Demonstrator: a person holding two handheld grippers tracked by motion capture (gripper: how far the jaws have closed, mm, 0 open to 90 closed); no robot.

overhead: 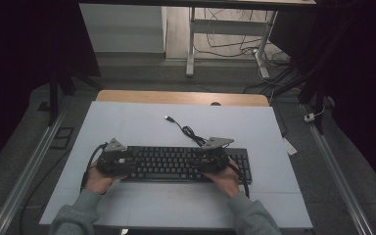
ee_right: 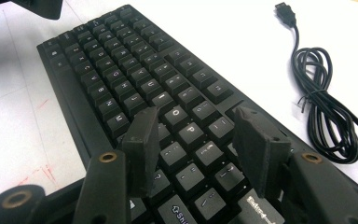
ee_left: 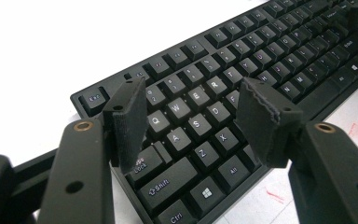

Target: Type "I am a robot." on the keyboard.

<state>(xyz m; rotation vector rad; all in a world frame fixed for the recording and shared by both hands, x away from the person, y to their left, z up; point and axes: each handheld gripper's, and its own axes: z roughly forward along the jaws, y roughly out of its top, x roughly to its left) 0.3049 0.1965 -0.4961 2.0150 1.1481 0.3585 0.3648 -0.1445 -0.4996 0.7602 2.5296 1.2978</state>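
1. Keyboard (overhead: 186,163) lies flat on the white mat (overhead: 127,122) that covers the desk (overhead: 127,95), near the person's edge, with both grippers hovering over its two ends.
2. Left gripper (ee_left: 193,123) stands over the left letter block, jaws apart and holding nothing; the pads (ee_left: 130,121) sit above the Q, A and Caps Lock area. Judged risk: a small drop of the hand would press several keys at once, since each pad is wider than a single keycap.
3. Right gripper (ee_right: 198,149) hangs over the O, P and Enter region, jaws likewise spread and empty. Same hazard here: a pad edge could catch under a keycap and lever it off if the hand slides sideways while touching.
4. If the aim is to lift the keyboard, gripping only keycaps gives a poor hold; the board would probably tilt or slip back.
5. Coiled cable (ee_right: 328,116) with its USB plug (ee_right: 286,11) lies loose on the mat just behind the right end. Moving the keyboard could drag it along or snag it on the right gripper.
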